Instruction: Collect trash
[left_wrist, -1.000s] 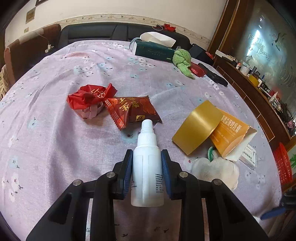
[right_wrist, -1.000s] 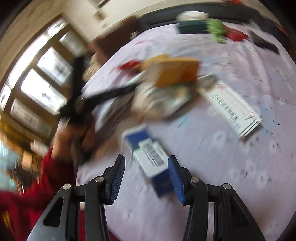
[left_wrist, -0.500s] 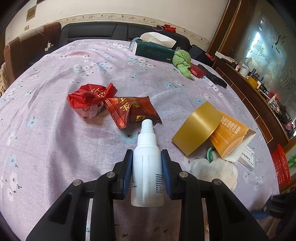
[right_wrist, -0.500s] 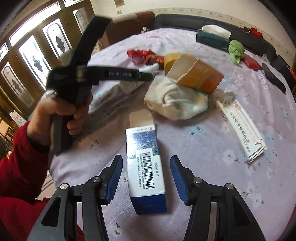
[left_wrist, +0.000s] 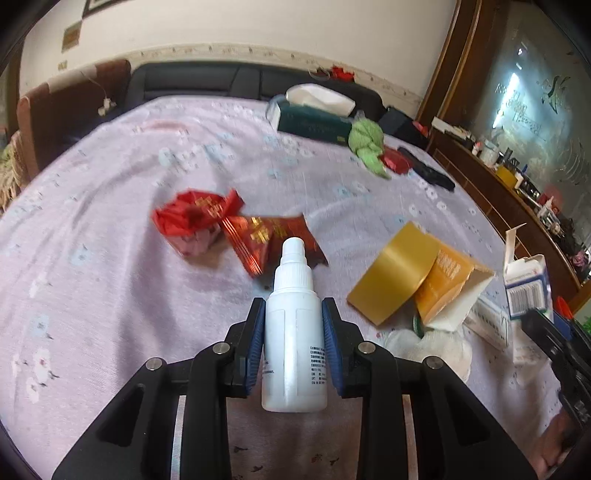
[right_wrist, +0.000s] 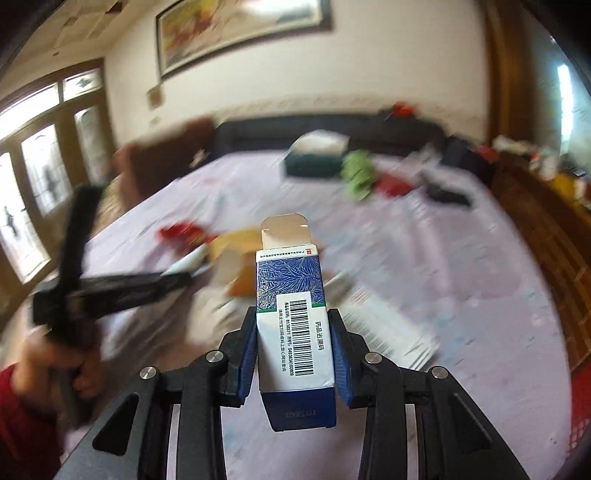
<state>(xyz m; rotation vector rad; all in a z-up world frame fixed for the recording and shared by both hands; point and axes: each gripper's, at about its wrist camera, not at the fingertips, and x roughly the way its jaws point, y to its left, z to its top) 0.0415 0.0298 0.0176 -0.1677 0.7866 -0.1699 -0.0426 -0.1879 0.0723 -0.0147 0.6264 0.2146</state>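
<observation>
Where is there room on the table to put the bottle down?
The widest bare patch of lilac flowered tablecloth lies left of the red candy wrappers. Another lies between those wrappers and the dark green tissue box. It is crowded on the right, around the gold and orange carton and the white crumpled cloth.

Left wrist view: bottle (left_wrist: 293, 332) sits between the left gripper's (left_wrist: 293, 345) fingers (left_wrist: 255, 343), over the tabletop (left_wrist: 110, 266). Two snack wrappers (left_wrist: 236, 230) lie just beyond its tip, touching each other. Right of them: open carton (left_wrist: 417, 280) resting on a cloth wad (left_wrist: 432, 347). Tissue box (left_wrist: 314, 116) at the far edge, a towel (left_wrist: 367, 144) beside it. Medicine box (right_wrist: 295, 314) between the right gripper's (right_wrist: 295, 354) fingers, raised off the tabletop.
</observation>
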